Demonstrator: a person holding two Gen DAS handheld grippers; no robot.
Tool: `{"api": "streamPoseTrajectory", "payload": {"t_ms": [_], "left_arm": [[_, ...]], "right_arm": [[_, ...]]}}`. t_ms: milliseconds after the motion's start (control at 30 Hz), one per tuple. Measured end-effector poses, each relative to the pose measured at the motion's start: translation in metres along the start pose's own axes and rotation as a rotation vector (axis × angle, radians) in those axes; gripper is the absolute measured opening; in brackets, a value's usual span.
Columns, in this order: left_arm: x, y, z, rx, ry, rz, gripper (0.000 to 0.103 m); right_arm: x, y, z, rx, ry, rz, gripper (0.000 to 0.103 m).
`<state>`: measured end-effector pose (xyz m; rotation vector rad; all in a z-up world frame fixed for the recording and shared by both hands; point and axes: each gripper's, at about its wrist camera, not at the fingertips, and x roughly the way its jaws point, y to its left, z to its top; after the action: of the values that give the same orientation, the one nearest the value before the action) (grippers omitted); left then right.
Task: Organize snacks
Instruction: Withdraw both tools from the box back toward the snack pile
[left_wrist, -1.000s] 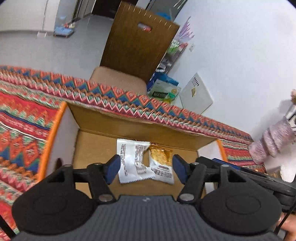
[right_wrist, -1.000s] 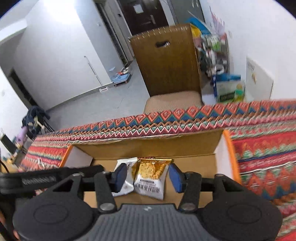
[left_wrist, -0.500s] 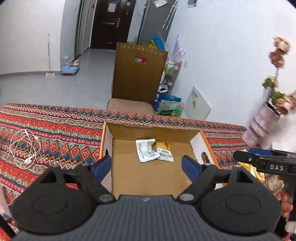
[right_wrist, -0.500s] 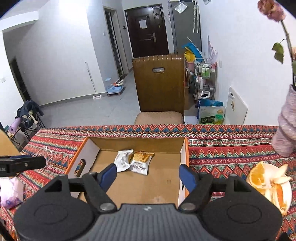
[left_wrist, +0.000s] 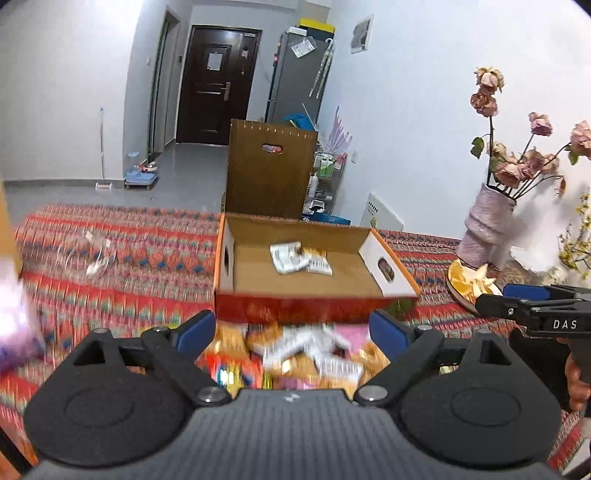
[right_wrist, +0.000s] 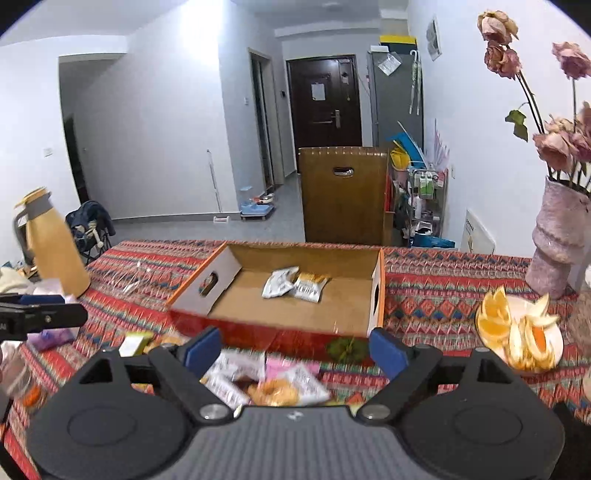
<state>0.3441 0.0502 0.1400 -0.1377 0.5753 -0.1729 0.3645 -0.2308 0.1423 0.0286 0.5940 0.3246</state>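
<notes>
I am holding my left gripper (left_wrist: 291, 334) and right gripper (right_wrist: 295, 345) with jaws just spread wide and nothing between them, over a blurred heap of snack packets (right_wrist: 258, 380) lying just before the cardboard box (right_wrist: 376, 295). Two packets (right_wrist: 295, 284) are lying together inside it, toward its far wall. A plate of what may be orange slices (right_wrist: 517, 332) and a vase (right_wrist: 557, 254) are standing to the right, a yellow jug (right_wrist: 55, 251) to the left.

We have drawn both grippers back out of the cardboard box (left_wrist: 310, 284), toward the table's near edge. The left gripper (left_wrist: 291, 334) and right gripper (right_wrist: 295, 349) have just been opening, with nothing between the jaws. A loose snack pile (right_wrist: 266, 380) now shows below them, before the box's near wall.
</notes>
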Motion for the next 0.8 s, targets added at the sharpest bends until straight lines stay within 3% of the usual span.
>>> {"api": "streamPoseTrajectory", "payload": {"t_ms": [133,233,400,533,800], "left_arm": [[-0.028,0.002,-0.053,0.039,-0.076,0.016,0.095],[-0.045,-0.002,-0.092,0.081,-0.134,0.103,0.096],[-0.063,-0.005,-0.139,0.066,-0.111,0.110,0.096],[-0.078,-0.010,-0.170,0.069,-0.123,0.110,0.096],[-0.085,-0.008,-0.202,0.071,-0.047,0.107,0.096]], "right_arm": [[-0.022,0.011,-0.043,0.002,-0.018,0.031,0.087],[-0.040,0.022,-0.076,0.011,-0.043,0.065,0.088],[-0.064,0.041,-0.131,0.049,-0.047,0.121,0.089],[-0.074,0.059,-0.170,0.004,-0.006,0.076,0.094],[-0.099,0.075,-0.211,-0.101,0.013,-0.014,0.094]]}}
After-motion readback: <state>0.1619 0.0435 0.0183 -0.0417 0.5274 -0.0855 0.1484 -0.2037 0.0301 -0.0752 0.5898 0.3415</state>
